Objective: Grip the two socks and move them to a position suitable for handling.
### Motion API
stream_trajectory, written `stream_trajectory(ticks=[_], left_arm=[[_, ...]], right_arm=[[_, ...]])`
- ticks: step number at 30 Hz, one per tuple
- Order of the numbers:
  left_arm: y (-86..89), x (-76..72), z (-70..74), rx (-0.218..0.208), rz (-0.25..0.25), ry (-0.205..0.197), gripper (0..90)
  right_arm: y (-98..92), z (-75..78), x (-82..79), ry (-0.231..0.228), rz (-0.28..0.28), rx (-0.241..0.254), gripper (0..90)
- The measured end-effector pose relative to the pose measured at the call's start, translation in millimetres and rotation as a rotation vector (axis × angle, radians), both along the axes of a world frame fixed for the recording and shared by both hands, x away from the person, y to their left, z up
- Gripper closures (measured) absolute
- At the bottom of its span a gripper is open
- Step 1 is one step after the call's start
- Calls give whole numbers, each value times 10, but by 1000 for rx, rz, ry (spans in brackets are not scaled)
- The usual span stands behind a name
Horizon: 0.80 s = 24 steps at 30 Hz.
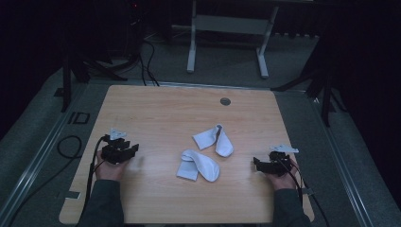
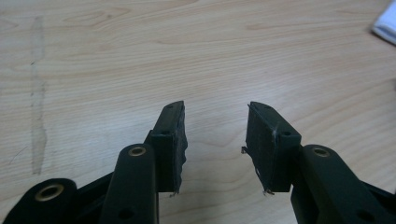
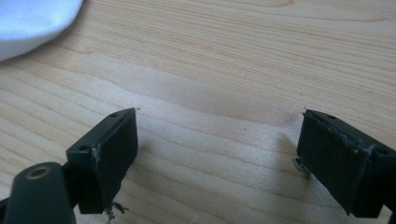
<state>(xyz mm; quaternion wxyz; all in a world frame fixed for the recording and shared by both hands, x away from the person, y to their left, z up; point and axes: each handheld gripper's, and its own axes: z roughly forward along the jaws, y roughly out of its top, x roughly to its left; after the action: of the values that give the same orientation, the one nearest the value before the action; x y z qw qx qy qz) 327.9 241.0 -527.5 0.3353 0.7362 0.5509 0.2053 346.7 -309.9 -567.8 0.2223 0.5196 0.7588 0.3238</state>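
Two grippers in my hands, both empty. Left gripper (image 1: 124,150) sits at the table's (image 1: 156,109) left side, jaws parted, nothing between. Two white socks (image 1: 207,151) lie mid-table, just touching. Right gripper (image 1: 265,164) at right, jaws wide apart over bare wood.

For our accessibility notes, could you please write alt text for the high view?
Two white fabric socks, one nearer and one farther, lie at the middle of a light wooden table. The left hand-held gripper and right hand-held gripper rest on the table at either side, both apart from the socks.
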Motion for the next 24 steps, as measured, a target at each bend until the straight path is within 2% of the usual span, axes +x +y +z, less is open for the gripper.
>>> stream_trajectory(ticks=[11, 24], left_arm=[[-121, -83, 97, -9, -67, -5, 570], [-252, -172, 147, -29, -119, -16, 553]], right_arm=[[0, 0, 0, 0, 0, 0, 120], [0, 0, -1, 0, 0, 1, 120]])
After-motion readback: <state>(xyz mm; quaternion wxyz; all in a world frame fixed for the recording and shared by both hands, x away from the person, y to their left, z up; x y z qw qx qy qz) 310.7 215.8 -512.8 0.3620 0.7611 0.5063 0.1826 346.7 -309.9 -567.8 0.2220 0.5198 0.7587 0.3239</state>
